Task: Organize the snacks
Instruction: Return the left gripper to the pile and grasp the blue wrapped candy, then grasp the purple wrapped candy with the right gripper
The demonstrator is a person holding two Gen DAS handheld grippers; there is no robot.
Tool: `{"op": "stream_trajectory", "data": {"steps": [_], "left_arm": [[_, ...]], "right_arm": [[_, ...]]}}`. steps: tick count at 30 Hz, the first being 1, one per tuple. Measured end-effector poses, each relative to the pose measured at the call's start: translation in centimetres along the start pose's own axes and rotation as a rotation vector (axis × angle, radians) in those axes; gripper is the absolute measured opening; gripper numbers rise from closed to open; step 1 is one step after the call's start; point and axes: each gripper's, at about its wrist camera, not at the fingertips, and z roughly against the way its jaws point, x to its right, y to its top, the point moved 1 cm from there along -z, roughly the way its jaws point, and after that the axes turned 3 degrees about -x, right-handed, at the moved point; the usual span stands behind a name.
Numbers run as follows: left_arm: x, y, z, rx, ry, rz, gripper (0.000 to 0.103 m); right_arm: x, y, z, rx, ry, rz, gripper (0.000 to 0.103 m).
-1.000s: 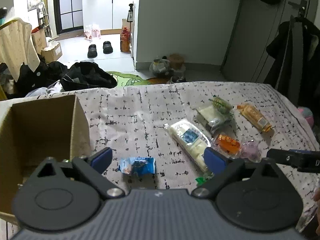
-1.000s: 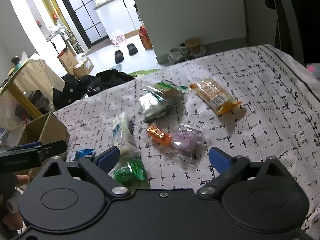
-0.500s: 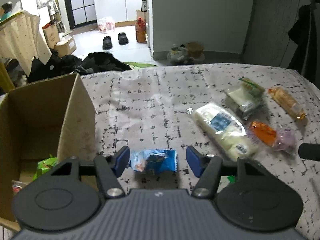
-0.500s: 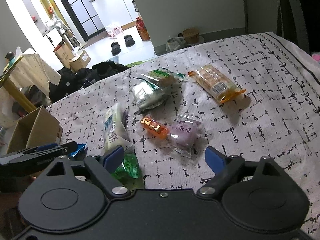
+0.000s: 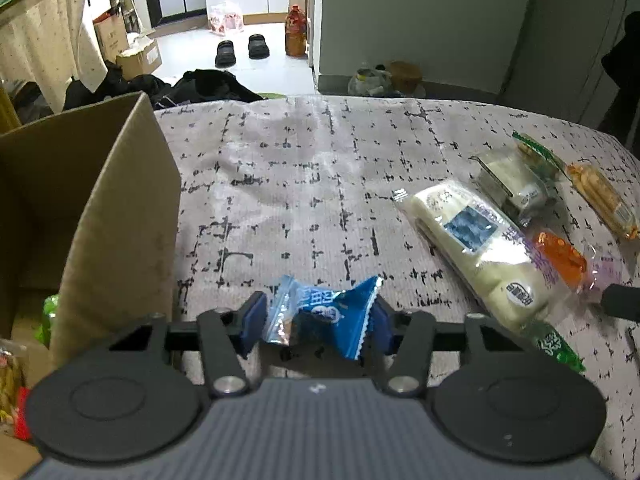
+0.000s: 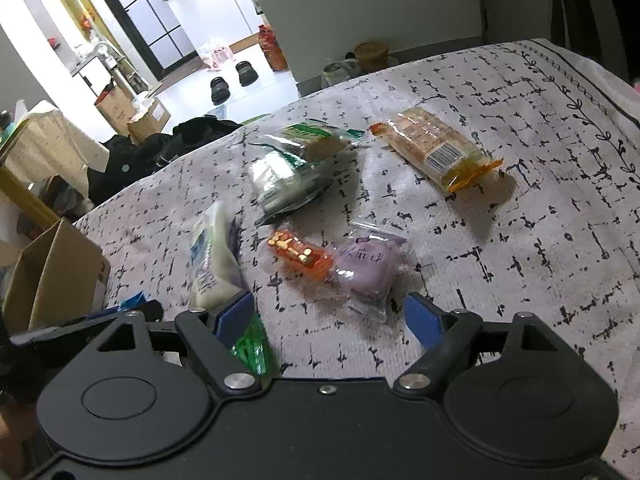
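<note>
My left gripper (image 5: 316, 326) is shut on a small blue snack packet (image 5: 328, 316), crumpled between its blue pads, just right of the open cardboard box (image 5: 120, 216). The box holds a green packet (image 5: 46, 316) and other snacks at its bottom. My right gripper (image 6: 332, 320) is open and empty above a purple packet (image 6: 366, 266) and an orange packet (image 6: 300, 256). A white bread pack (image 5: 472, 248), a silvery pack (image 6: 284, 180), a green-topped pack (image 6: 316, 136), an orange biscuit pack (image 6: 436, 152) and a green packet (image 6: 252, 350) lie on the patterned cloth (image 5: 304, 184).
The cloth-covered table (image 6: 560, 208) drops off at the far edge. Beyond it lie dark clothes (image 5: 204, 84), slippers (image 5: 240, 48), cardboard boxes (image 5: 138, 56) and a bottle (image 5: 296, 32) on the floor. The left gripper's tip (image 6: 100, 320) shows in the right wrist view.
My left gripper closed on the blue packet and lifted it slightly, shifting toward the box. My right gripper moved forward a little over the purple and orange packets, staying open.
</note>
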Motion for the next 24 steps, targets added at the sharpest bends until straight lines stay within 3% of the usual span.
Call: {"op": "stream_trajectory", "data": {"steps": [2,4,5,10,16,18,24], "left_arm": [[-0.1,0.0,0.1,0.007,-0.003,0.004,0.044],[-0.3,0.1,0.2,0.009,-0.003,0.013,0.031],[-0.5,0.1,0.3,0.013,-0.004,0.024,0.029],[-0.9,0.1,1.1,0.054,-0.031,0.05,0.027],[-1.3,0.3,2.0,0.07,-0.054,0.073,0.027],[-1.3,0.2,2.2,0.073,-0.057,0.07,0.027],[-1.5,0.1,3.2,0.102,-0.066,0.066,0.027]], "right_arm": [[-0.1,0.1,-0.3,0.006,-0.008,0.01,0.081],[-0.2,0.2,-0.6,0.012,-0.01,0.014,0.079],[-0.3,0.2,-0.7,0.016,-0.011,0.012,0.079],[-0.6,0.5,-1.4,0.031,-0.021,0.013,0.075],[-0.9,0.9,-2.6,0.025,-0.076,0.022,0.055],[-1.0,0.9,-2.9,0.02,-0.12,0.036,0.041],[-0.1,0.6,-1.9,0.028,-0.108,0.019,0.034]]}}
